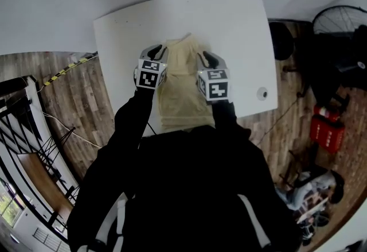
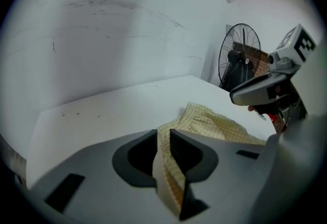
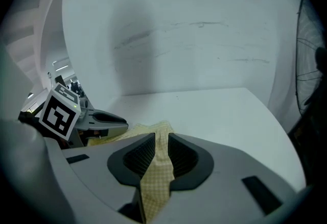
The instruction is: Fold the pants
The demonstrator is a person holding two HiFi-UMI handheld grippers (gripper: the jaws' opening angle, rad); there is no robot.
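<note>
Pale yellow checked pants (image 1: 180,84) lie lengthwise on the white table (image 1: 241,33), reaching from its middle to the near edge. My left gripper (image 1: 155,53) is shut on the pants' left edge, and in the left gripper view the cloth (image 2: 214,123) runs pinched between the jaws of the left gripper (image 2: 162,139). On the other side, my right gripper (image 1: 205,60) is shut on the right edge. In the right gripper view the fabric (image 3: 156,167) is clamped between the jaws of the right gripper (image 3: 161,141), and the left gripper (image 3: 115,121) shows there at the left.
A small round white object (image 1: 262,93) sits near the table's right edge. A black floor fan (image 1: 338,21) stands to the right of the table, with a red box (image 1: 325,128) on the wooden floor. A white wall lies beyond the table's far side.
</note>
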